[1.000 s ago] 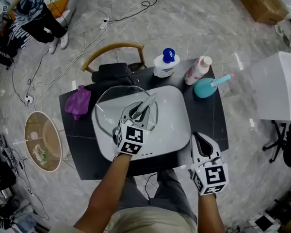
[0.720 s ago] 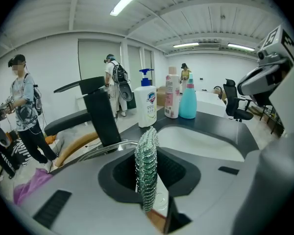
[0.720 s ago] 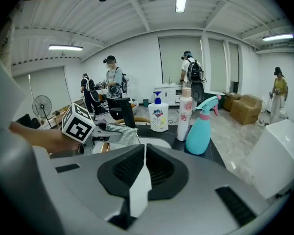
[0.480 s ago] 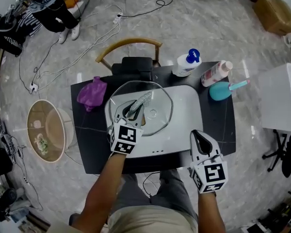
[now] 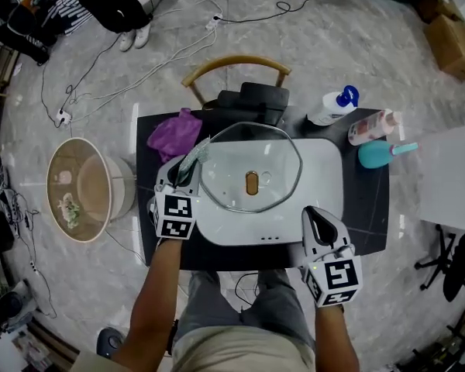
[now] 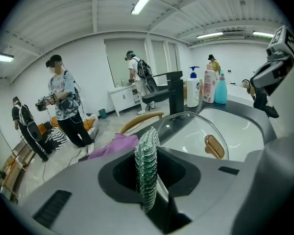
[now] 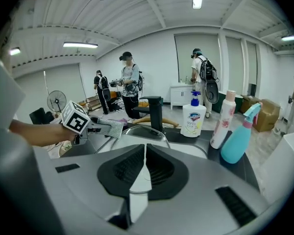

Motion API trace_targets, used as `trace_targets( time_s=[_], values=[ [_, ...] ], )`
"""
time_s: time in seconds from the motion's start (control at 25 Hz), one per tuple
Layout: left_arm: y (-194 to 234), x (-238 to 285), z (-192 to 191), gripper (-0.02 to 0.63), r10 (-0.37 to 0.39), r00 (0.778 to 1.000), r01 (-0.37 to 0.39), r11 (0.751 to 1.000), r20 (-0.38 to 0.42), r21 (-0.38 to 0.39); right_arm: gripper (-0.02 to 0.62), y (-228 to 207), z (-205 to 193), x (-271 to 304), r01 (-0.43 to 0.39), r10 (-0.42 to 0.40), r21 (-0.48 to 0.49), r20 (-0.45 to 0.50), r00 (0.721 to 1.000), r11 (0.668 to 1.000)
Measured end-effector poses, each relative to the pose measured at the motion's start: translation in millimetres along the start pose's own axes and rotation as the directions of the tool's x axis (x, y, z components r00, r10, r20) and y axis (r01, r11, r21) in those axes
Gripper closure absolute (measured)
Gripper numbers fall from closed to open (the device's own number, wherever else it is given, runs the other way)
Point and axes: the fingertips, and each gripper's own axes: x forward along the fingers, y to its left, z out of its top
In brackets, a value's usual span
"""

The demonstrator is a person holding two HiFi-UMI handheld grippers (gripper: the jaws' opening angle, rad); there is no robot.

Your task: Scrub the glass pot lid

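The glass pot lid (image 5: 250, 165) lies in the white sink (image 5: 325, 200) with its brown knob (image 5: 252, 183) up. My left gripper (image 5: 183, 170) hovers at the sink's left rim, just left of the lid, shut on a silver-green scrub pad (image 5: 194, 155). In the left gripper view the scrub pad (image 6: 147, 168) stands pinched between the jaws, with the lid (image 6: 186, 126) beyond to the right. My right gripper (image 5: 319, 222) is shut and empty over the counter's front edge; its view shows the closed jaws (image 7: 144, 155) and the lid (image 7: 144, 131) ahead.
A purple cloth (image 5: 174, 134) lies left of the black faucet (image 5: 252, 99). A pump bottle (image 5: 333, 107), a pink bottle (image 5: 372, 126) and a teal spray bottle (image 5: 380, 153) stand back right. A chair (image 5: 236, 64), a round basket (image 5: 81, 188) and a white box (image 5: 449, 177) surround the counter.
My left gripper has carried the scrub pad leftward off the lid to the sink's left rim. The lid now rests flat, knob showing. The right gripper has stayed put.
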Motion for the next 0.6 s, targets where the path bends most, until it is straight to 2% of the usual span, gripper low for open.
trace_targets(
  time_s=[0.32, 0.6],
  values=[
    [5.9, -3.8, -5.5, 0.514, 0.011, 1.000, -0.011, 1.000, 0.008, -0.012, 0.568, 11.5, -0.6, 4.5, -0.016, 0.016, -0.016, -0.008, 1.000, 1.000],
    [-22.2, 5.1, 8.5, 0.515, -0.027, 0.999, 0.027, 1.000, 0.018, 0.014, 0.568, -3.7, -9.0, -4.2, 0.006, -0.006, 0.006, -0.011, 1.000, 1.000]
  ],
)
